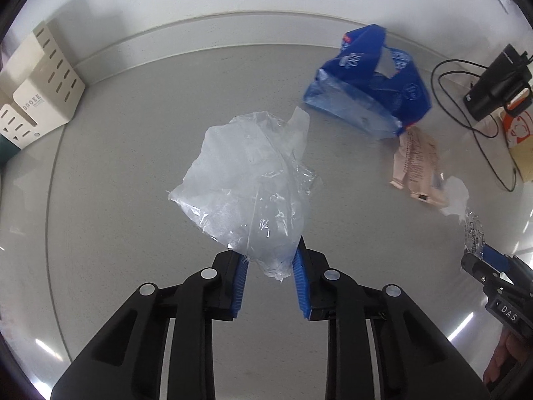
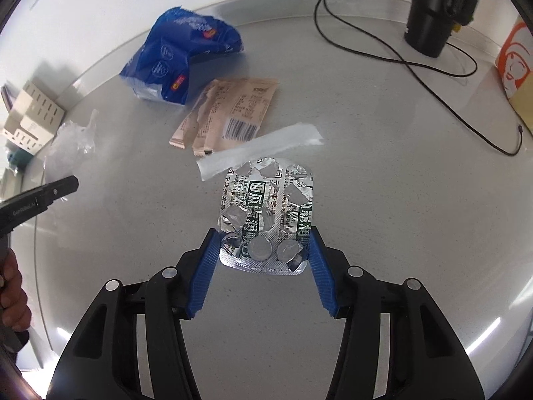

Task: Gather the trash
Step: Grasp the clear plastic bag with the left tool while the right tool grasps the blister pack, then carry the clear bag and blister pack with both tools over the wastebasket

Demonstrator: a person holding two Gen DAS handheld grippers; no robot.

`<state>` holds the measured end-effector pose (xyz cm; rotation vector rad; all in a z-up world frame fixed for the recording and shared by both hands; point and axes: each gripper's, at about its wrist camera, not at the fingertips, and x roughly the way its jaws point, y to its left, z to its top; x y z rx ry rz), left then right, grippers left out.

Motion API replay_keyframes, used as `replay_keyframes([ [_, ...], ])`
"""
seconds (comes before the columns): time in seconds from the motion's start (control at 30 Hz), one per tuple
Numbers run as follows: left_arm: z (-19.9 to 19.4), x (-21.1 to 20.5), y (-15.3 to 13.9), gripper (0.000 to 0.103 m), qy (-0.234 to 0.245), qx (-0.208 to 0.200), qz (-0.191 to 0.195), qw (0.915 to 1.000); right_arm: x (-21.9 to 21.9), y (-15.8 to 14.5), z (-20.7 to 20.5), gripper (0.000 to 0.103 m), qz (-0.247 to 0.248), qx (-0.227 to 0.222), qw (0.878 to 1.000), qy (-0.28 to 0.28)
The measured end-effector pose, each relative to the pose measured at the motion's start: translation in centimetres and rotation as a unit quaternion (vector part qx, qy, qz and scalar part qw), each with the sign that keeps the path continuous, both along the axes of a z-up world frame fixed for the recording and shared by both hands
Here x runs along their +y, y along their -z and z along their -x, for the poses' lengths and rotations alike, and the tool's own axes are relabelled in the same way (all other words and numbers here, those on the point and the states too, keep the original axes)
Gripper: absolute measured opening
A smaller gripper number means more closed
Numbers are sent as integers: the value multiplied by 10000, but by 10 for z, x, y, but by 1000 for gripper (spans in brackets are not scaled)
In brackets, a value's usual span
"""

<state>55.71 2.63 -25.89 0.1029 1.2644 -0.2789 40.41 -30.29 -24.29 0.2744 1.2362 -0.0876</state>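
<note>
A crumpled clear plastic bag (image 1: 246, 180) has its lower end pinched between the blue pads of my left gripper (image 1: 269, 263), which is shut on it. My right gripper (image 2: 262, 238) is shut on the near end of a silver blister pack (image 2: 266, 200), its pads against both side edges. A white paper strip (image 2: 260, 150), beige wrappers (image 2: 230, 113) and a blue plastic package (image 2: 173, 63) lie beyond on the grey table. The left gripper (image 2: 66, 185) shows at the left edge of the right wrist view, with the bag (image 2: 71, 143) at its tip.
A beige slotted organizer (image 1: 40, 83) stands at the back left by the wall. At the back right are a black device (image 1: 496, 83) with a looping cable (image 2: 433, 73) and an orange-and-white box (image 2: 513, 53). A hand (image 2: 13, 293) holds the left gripper.
</note>
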Motion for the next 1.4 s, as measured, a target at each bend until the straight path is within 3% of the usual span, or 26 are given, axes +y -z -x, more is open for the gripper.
replay_keyframes([
  [0.23,46,-33,-11,22,-188,-7,51,9998,-13,-13,15,53,-145,-273,9981,-540],
  [0.53,123,-62,-18,21,-552,8,-374,9978,-19,-2,52,53,-643,-361,9898,-1217],
  [0.8,176,-70,-30,21,-382,-170,-287,9987,-28,-28,101,53,-645,-573,9903,-1085],
  [0.97,213,-66,-37,21,-79,-401,68,9991,-20,-42,141,53,-417,-649,9933,-859],
  [1.07,240,-53,-31,21,-21,-409,249,9989,-8,-50,178,53,-233,-615,9947,-788],
  [1.2,295,-37,-6,21,127,-389,202,9990,11,-52,238,53,13,-501,9942,-951],
  [1.3,333,-30,10,21,158,-173,390,9990,17,-41,275,53,-395,-391,9925,-1091],
  [1.4,359,-27,21,21,317,-11,276,9991,21,-28,295,53,-745,-276,9895,-1207],
])
